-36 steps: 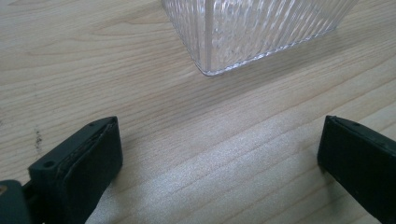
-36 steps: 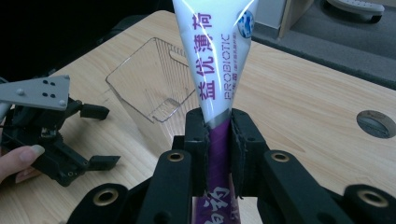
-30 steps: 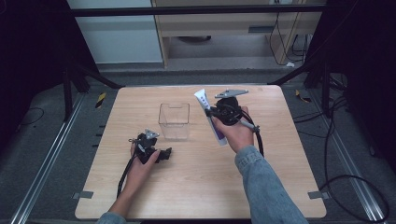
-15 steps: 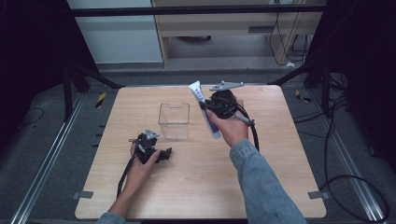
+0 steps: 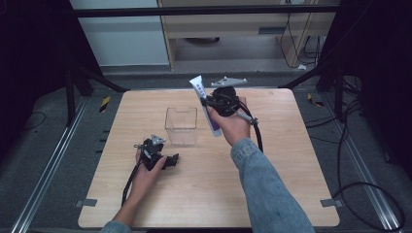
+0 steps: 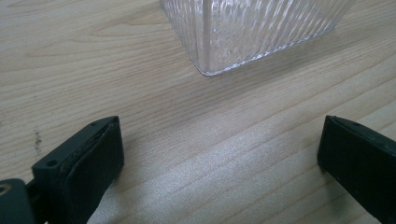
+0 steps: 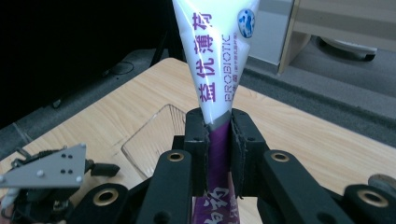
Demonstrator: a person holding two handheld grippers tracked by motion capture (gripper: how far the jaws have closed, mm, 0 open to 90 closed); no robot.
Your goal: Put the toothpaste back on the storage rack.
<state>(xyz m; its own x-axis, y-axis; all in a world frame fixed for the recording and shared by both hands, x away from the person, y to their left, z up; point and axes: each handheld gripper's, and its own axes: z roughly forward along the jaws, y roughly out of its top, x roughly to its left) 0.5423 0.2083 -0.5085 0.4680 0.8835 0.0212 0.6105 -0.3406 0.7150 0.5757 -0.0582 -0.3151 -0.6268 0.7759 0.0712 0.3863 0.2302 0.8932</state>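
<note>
Two grippers: right gripper (image 5: 210, 103) clamps tube (image 5: 206, 107) above table (image 5: 291, 160), right of box (image 5: 181, 125); left gripper (image 5: 167, 160) near box, jaws wide w/ nothing between.

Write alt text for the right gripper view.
The right gripper is clamped on a white and purple tube printed PROBIOTIC, held above a wooden table. A clear ribbed container stands on the table beyond it, and the left gripper rests at lower left.
</note>
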